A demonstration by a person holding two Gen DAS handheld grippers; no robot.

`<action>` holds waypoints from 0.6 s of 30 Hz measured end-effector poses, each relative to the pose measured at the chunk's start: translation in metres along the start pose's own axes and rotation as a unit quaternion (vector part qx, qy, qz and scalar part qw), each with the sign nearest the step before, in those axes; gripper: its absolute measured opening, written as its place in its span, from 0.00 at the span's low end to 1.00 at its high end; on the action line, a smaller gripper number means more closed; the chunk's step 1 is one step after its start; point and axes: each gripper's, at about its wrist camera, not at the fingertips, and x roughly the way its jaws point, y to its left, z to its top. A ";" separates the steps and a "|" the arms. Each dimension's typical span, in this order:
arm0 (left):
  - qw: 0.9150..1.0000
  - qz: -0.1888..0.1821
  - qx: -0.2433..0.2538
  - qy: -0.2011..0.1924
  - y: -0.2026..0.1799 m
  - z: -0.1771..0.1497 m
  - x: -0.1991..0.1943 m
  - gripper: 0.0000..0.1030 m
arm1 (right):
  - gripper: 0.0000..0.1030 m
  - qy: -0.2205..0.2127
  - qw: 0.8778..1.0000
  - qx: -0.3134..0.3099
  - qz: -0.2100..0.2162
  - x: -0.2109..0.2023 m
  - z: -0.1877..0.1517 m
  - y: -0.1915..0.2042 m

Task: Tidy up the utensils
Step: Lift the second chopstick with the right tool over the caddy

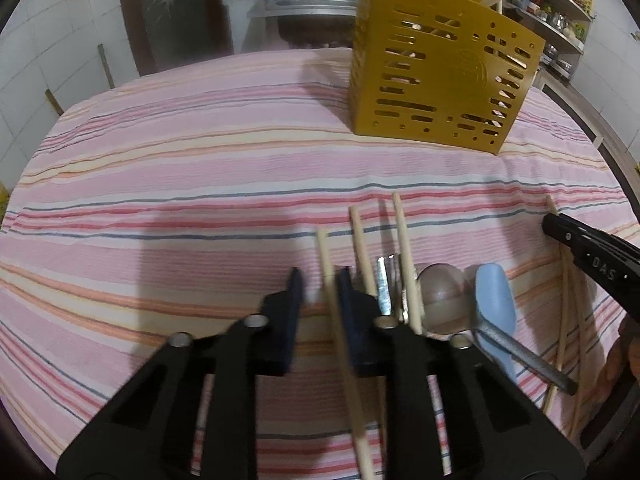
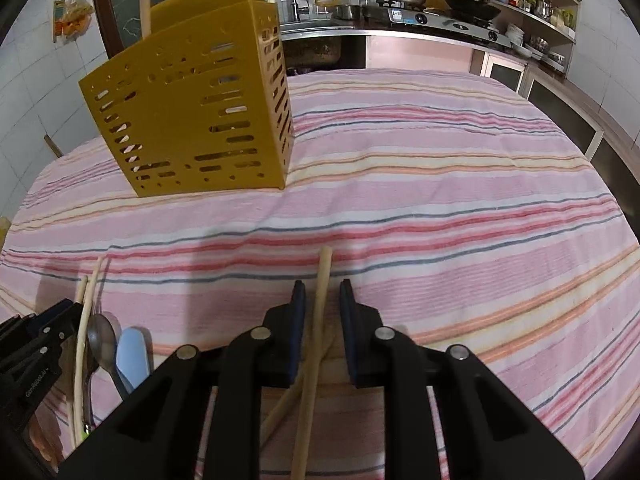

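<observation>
Fingers of left gripper (image 1: 320,284) parted, straddling one pale wooden chopstick (image 1: 332,300) lying on pink striped tablecloth (image 1: 200,184); no contact visible, nothing held. Fingers of right gripper (image 2: 322,298) likewise parted around a second pale chopstick (image 2: 320,304), gaps showing on both sides of it, no grip yet. More loose chopsticks (image 1: 404,256) just right of left gripper, beside a metal spoon with rounded bowl (image 1: 442,298) and a light blue plastic spoon (image 1: 494,304); thin sticks (image 1: 568,320) farther right, partly under right gripper's body. Another stick crossing beneath the one between right gripper's fingers, low in right wrist view. Mustard-yellow perforated plastic utensil holder (image 2: 192,120) upright at far side of table, well apart from the pile, a few chopsticks already standing in it. Likely step: closing on one chopstick per gripper for transfer to holder. Risks, as judged: thin round stick rolling sideways or pivoting if pinched off-centre; crossed stick on right side dragged along or flicked away on lift; left fingers crowding neighbouring chopstick and nudging spoons; long stick catching holder's rim on entry and tipping the light holder.
</observation>
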 end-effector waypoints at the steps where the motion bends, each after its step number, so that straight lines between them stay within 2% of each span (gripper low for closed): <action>1: 1.000 -0.002 -0.001 0.003 -0.001 0.001 0.000 0.07 | 0.08 -0.001 1.000 0.001 0.002 -0.001 0.000 -0.001; 9: 0.999 -0.012 -0.024 -0.020 0.005 0.004 -0.007 0.04 | 0.06 -0.038 0.999 0.013 0.019 -0.023 -0.003 -0.007; 13: 0.997 -0.015 -0.031 -0.070 0.011 0.004 -0.034 0.04 | 0.06 -0.081 0.996 0.022 0.034 -0.047 -0.007 -0.008; 18: 0.989 -0.014 -0.045 -0.138 0.023 -0.002 -0.075 0.04 | 0.06 -0.142 0.989 0.025 0.044 -0.078 -0.010 -0.007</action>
